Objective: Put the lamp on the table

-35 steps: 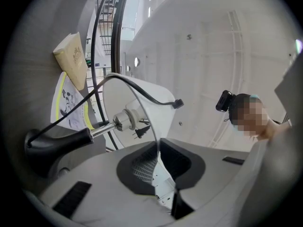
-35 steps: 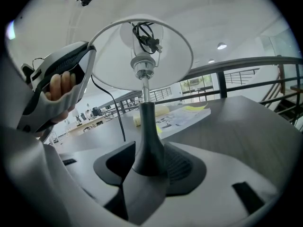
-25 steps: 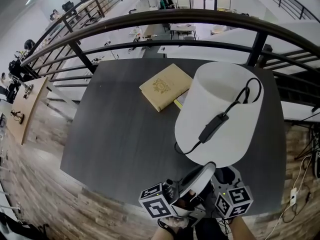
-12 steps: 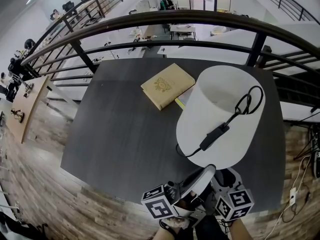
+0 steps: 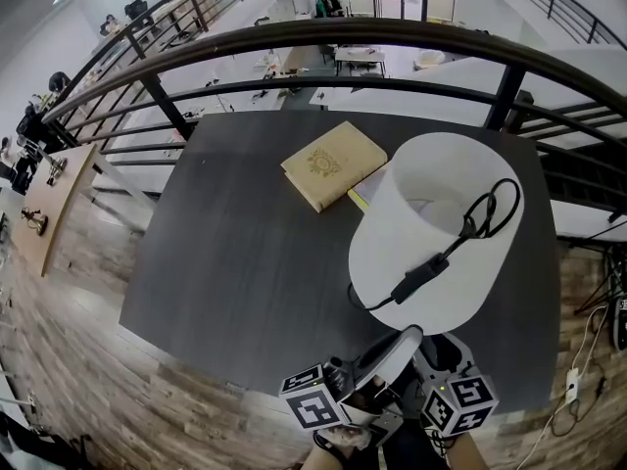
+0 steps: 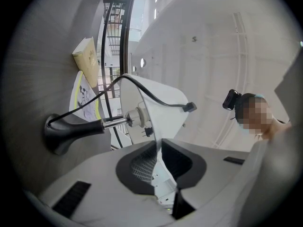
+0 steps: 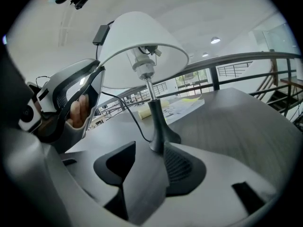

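Note:
The lamp stands on the dark table [image 5: 245, 253], its black base [image 7: 161, 138] down and its white shade [image 5: 421, 262] on top. Its black cord with an inline switch [image 5: 416, 280] lies across the shade. My left gripper [image 6: 158, 150] is at the shade's near rim. The thin rim runs between its jaws, which have just been opening and stand slightly apart around it. My right gripper [image 7: 144, 160] is open and empty, low over the table just short of the lamp's base. In the head view both grippers, left [image 5: 407, 336] and right [image 5: 443, 346], sit under the shade's near edge.
A tan book [image 5: 333, 164] lies at the back of the table. A printed sheet with a yellow edge [image 5: 361, 196] is partly hidden under the shade. A dark metal railing [image 5: 294, 37] runs along the far side. The table's near edge is just in front of the grippers.
The shade has tipped a little away from me, so more of its top opening shows. Both grippers stay under its near rim.

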`<control>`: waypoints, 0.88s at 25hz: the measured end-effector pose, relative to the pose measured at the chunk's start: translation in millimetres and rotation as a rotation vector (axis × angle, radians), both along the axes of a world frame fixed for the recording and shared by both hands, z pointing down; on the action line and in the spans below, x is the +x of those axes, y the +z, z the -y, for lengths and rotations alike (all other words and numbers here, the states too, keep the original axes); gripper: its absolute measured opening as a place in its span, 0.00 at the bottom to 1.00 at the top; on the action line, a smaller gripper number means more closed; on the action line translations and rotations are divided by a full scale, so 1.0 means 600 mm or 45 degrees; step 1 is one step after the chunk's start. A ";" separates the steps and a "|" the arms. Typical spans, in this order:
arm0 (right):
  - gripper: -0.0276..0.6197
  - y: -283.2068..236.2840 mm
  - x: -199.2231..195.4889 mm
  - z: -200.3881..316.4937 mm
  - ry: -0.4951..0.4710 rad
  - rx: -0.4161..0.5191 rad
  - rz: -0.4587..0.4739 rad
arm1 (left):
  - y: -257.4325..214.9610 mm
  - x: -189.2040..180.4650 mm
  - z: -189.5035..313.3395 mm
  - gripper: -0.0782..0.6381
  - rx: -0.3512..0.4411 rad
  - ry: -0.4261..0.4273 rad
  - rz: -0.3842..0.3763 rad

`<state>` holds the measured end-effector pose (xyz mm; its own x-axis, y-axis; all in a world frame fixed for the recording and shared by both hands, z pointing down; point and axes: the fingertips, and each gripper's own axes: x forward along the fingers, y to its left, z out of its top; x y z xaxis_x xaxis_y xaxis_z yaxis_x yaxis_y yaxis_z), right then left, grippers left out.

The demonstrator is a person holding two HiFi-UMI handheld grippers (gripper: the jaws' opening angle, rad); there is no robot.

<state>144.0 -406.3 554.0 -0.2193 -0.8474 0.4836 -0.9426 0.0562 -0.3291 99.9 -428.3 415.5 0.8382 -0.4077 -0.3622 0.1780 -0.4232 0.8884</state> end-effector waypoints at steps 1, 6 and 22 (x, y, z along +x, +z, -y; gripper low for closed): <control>0.37 0.000 -0.002 -0.001 0.002 -0.002 0.001 | 0.001 -0.002 -0.002 0.21 -0.002 0.001 0.000; 0.37 -0.001 -0.010 -0.003 0.002 -0.009 0.004 | 0.008 -0.007 -0.015 0.21 -0.008 0.006 0.002; 0.37 0.000 -0.021 -0.015 -0.001 -0.020 -0.012 | 0.029 -0.021 -0.032 0.22 -0.047 0.005 0.000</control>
<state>131.3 -397.2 554.1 -0.2150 -0.8397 0.4986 -0.9457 0.0517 -0.3209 87.5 -409.1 433.1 0.8399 -0.4174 -0.3468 0.1796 -0.3893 0.9034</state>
